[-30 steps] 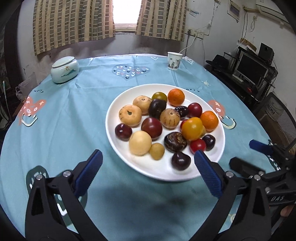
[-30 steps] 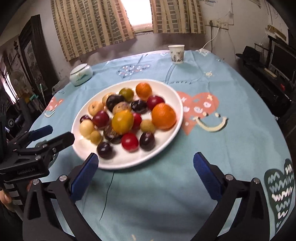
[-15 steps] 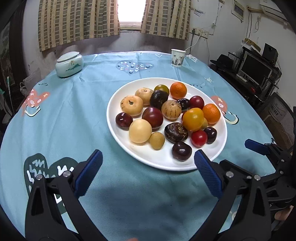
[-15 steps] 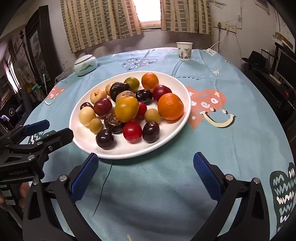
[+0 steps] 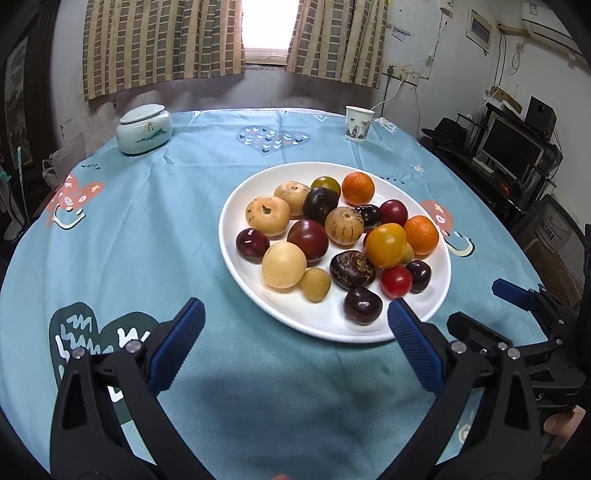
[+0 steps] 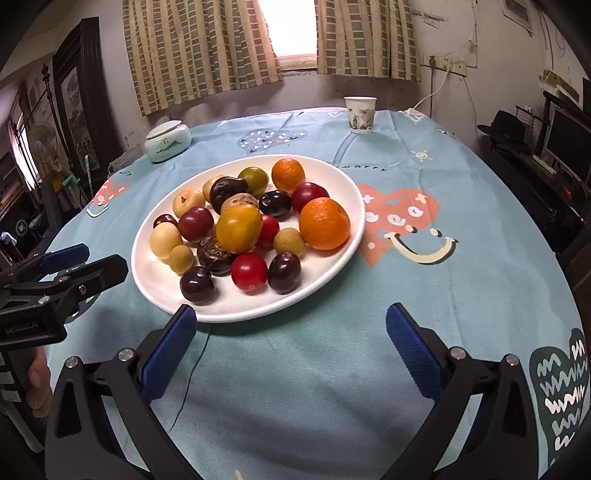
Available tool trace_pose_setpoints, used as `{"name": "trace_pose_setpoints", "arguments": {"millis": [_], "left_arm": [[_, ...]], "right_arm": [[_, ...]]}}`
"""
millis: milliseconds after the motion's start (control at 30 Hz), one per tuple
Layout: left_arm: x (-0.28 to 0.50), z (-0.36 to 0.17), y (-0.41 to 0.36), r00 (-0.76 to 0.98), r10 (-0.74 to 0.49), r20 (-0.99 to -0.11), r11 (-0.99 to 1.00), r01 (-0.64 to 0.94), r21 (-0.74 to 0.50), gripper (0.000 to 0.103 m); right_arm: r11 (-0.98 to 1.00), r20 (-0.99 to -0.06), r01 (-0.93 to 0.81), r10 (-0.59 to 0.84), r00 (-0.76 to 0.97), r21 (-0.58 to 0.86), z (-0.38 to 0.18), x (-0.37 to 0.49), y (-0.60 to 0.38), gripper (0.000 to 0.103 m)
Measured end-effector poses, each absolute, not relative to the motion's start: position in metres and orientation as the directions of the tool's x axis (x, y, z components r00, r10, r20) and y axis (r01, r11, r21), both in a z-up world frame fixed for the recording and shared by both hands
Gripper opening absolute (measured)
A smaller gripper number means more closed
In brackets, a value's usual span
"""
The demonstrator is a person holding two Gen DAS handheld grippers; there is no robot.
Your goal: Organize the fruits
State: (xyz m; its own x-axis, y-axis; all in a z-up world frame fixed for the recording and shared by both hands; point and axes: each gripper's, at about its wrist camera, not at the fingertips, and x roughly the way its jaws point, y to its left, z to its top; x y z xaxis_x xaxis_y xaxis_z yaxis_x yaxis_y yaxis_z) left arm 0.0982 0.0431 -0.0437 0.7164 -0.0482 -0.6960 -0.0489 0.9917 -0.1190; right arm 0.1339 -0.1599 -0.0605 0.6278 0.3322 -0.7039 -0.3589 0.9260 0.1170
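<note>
A round table (image 5: 155, 206) is covered by a teal printed cloth beneath a curtained window (image 5: 264, 29); both grippers' jaws are held apart, empty

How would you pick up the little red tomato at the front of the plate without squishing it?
Grip the red tomato across its round middle, coming down from above. It is smooth and ball-shaped, so any narrower hold would probably slip. Dark plums sit close on both sides, so set the fingers front and back, where the plate looks bare. The right gripper is open and nearest.
</note>
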Motion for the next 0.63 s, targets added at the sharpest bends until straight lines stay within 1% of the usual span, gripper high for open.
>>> {"name": "trace_pose_setpoints", "arguments": {"millis": [133,300,633], "left_arm": [[0.098,-0.045,0.038,0.712,-0.035,-0.701,0.995,-0.043,-0.094,0.101],[0.094,-0.044,0.032,0.73,-0.011,-0.683,0.997,-0.041,-0.06,0.101],[0.098,-0.047,0.039,0.706,-0.022,-0.707,0.994,-0.059,-0.089,0.101]], "right_arm": [[0.927,-0.697,-0.348,0.34,0.631,0.137,-0.06,0.134,-0.165,0.102],[0.927,-0.698,-0.35,0.339,0.63,0.134,-0.061,0.132,-0.165,0.102],[0.927,-0.715,-0.348,0.337,0.612,0.139,-0.065,0.134,-0.164,0.102]]}}
